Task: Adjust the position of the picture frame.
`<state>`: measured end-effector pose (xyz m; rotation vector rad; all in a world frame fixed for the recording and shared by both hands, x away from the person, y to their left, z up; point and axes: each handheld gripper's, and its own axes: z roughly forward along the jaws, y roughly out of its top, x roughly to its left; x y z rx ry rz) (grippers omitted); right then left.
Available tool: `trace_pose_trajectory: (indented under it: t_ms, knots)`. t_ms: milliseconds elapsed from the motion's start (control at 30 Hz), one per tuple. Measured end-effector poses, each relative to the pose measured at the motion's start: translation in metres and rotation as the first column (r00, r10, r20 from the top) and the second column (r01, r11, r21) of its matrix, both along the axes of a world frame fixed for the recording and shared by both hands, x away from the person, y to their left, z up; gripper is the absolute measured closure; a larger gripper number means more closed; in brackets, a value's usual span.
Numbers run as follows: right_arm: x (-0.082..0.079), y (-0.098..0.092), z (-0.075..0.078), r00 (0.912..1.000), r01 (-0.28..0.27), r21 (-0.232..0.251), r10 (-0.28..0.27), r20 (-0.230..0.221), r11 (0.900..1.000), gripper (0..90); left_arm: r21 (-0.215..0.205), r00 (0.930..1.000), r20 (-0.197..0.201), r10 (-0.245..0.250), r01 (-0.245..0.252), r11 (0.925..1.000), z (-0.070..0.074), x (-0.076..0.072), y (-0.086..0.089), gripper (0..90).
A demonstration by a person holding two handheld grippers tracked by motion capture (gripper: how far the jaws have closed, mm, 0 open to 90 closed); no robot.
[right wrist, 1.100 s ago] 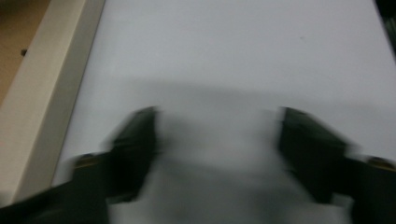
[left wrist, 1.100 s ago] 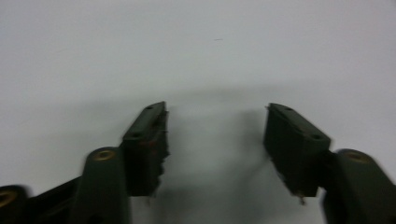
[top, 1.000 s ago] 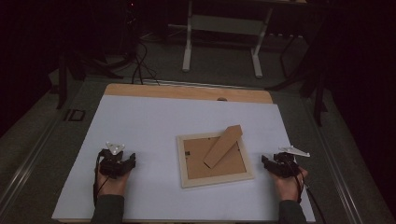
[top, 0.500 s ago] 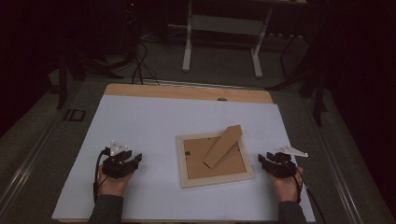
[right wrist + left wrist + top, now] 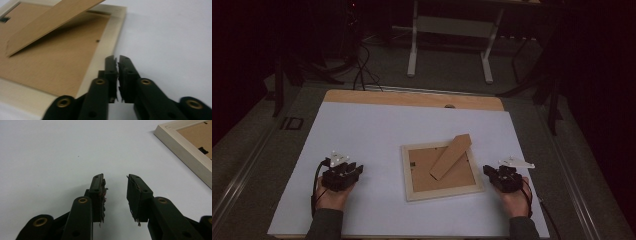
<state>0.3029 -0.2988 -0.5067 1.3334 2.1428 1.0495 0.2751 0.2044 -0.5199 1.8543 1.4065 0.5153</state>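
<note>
Frame [image 5: 442,170] right edge just beside closed right gripper [image 5: 488,172].

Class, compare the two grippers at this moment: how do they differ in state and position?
The left gripper shows a clear gap between its jaws; the right gripper has its jaws nearly together. Both have just been closing, with nothing between them. The right sits beside the picture frame; the left lies farther away. Both point towards it.

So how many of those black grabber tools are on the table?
2. The left gripper sits left of the picture frame, the right gripper just off its right edge. Each is in a hand.
</note>
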Motion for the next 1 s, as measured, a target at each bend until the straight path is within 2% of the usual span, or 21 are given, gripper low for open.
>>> trace_pose_trajectory:
  t_ms: [33,233,433,567,1000]
  knots:
    - [-0.001,0.002,0.0,0.9999,-0.016,-0.01,0.016,-0.002,1.0,89.3,0.0,1.0,0.0,-0.001,0.001,1.0,0.0,0.0,0.0,67.9]
    - [-0.006,0.011,0.001,0.9951,-0.097,-0.03,0.096,-0.025,0.995,90.0,-0.002,1.0,-0.001,-0.005,0.005,1.0,0.0,0.0,0.0,66.9]
    - [-0.014,0.017,-0.001,0.9891,-0.142,-0.054,0.14,-0.047,0.988,90.0,-0.005,1.0,0.004,0.005,-0.005,1.0,-0.001,0.0,0.001,64.9]
    - [-0.017,0.02,-0.002,0.9864,-0.16,-0.07,0.157,-0.05,0.985,90.0,-0.017,1.0,0.006,-0.004,0.004,0.9998,-0.001,0.0,0.002,64.9]
    - [-0.036,0.017,-0.004,0.9794,-0.197,-0.09,0.192,-0.063,0.976,90.0,-0.011,0.9994,0.017,-0.032,0.032,0.9994,-0.001,-0.001,0.001,63.5]
